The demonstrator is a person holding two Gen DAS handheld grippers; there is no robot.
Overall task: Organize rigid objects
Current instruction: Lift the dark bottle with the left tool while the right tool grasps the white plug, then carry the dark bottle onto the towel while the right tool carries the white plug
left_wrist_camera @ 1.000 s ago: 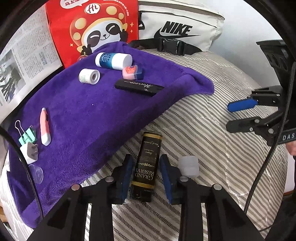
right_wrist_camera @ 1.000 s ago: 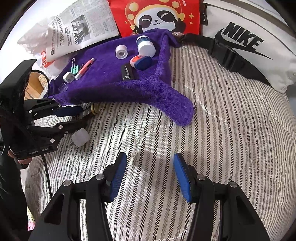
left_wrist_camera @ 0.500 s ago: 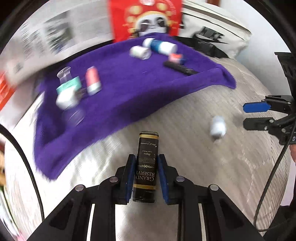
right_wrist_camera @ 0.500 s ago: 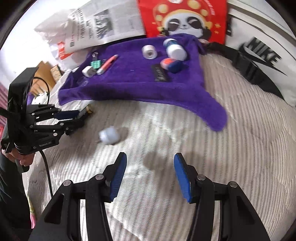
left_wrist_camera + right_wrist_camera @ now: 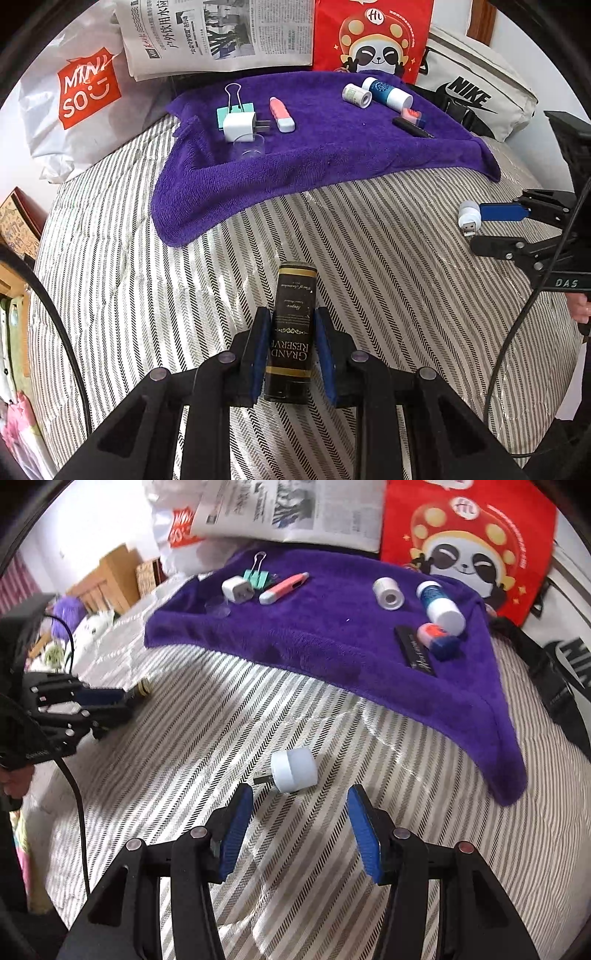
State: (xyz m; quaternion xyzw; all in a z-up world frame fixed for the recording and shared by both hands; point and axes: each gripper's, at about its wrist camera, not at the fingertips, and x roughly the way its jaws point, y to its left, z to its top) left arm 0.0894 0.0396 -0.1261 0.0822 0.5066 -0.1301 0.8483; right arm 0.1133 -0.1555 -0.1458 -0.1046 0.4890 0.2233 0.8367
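We look down on a bed with a grey-and-white striped quilt [image 5: 369, 258] filling most of both views. A purple towel [image 5: 314, 155] lies across its upper half, one corner trailing toward the right edge of the right wrist view. On the towel sit a white plug adapter [image 5: 238, 125], a green binder clip [image 5: 232, 107], a pink-and-white pen-like thing [image 5: 281, 115], a white tape roll [image 5: 356, 95], a blue-and-white tube [image 5: 386, 92] and a flat black bar [image 5: 412, 127]. Behind the towel, along the top of the frame, lean a newspaper [image 5: 221, 33], a red panda bag [image 5: 373, 37], a white MINISO bag [image 5: 81, 99] and a white Nike pouch [image 5: 476, 99]. Wooden furniture shows at the upper left of the right wrist view.

Our left gripper [image 5: 290, 347] pinches a black-and-gold cylinder [image 5: 291, 332] between its fingers, low in the centre of the left wrist view. Our right gripper [image 5: 297, 823] has its fingers spread, with a small white USB plug-in light [image 5: 293, 770] lying on the quilt just ahead of them.
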